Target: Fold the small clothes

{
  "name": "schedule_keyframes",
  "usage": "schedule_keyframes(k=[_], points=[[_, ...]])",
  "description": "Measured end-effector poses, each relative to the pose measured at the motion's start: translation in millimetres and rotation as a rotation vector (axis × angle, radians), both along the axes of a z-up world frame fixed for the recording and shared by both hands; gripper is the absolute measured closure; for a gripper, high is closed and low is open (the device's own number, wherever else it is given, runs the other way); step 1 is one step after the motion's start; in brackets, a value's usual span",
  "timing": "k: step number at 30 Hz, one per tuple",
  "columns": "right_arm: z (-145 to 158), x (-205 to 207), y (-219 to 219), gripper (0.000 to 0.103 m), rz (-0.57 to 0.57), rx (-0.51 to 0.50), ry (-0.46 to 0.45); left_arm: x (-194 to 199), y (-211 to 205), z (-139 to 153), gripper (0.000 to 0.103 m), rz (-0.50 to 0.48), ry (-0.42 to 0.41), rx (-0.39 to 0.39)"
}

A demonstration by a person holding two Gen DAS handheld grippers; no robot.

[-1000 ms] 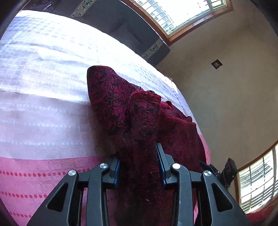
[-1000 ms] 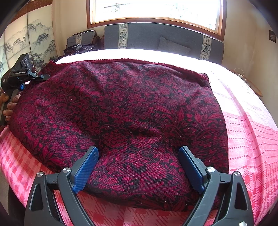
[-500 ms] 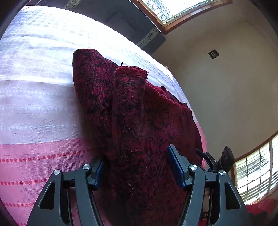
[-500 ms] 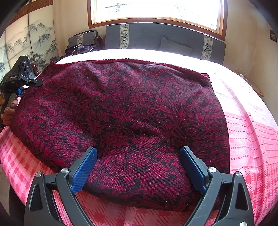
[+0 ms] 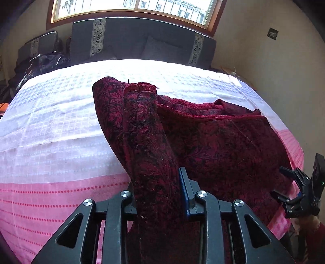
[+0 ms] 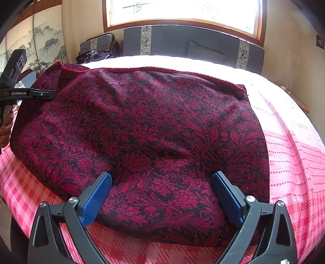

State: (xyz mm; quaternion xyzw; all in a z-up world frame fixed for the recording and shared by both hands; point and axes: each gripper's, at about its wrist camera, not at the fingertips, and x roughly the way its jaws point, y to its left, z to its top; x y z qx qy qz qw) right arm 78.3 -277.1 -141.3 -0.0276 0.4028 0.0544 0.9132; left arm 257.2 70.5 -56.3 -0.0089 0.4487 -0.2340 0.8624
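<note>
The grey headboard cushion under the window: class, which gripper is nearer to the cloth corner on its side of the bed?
Left. The left gripper, its jaws closing, pinches a bunched fold running to that far corner of the red cloth. The right gripper stands open at the near hem.

Daylight from window (image 6: 182, 12) beyond the fingers; bedcover (image 5: 142, 67) glares white there; fisheye edges vignetted, curved.

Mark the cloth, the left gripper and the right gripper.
cloth (image 6: 152, 126): right wrist view, middle of its top face.
left gripper (image 5: 157, 195): left wrist view, between its fingertips.
right gripper (image 6: 162, 182): right wrist view, between its fingertips.
</note>
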Motion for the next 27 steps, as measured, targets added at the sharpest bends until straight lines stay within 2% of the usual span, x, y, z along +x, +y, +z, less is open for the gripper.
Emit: schedule_keyframes(k=[7, 21, 27], points=[[-0.7, -1.9, -2.2, 0.002, 0.02, 0.021, 0.004, -0.9, -13.7, 3.3, 0.075, 0.028, 0.013, 0.083], [0.0, -7.7, -14.8, 0.001, 0.058, 0.113, 0.002, -7.2, -42.7, 21.9, 0.077, 0.009, -0.027, 0.267], [0.6, -4.6, -13.7, 0.0, 0.064, 0.096, 0.014, -9.4, -52.6, 28.8, 0.078, 0.004, -0.025, 0.295]])
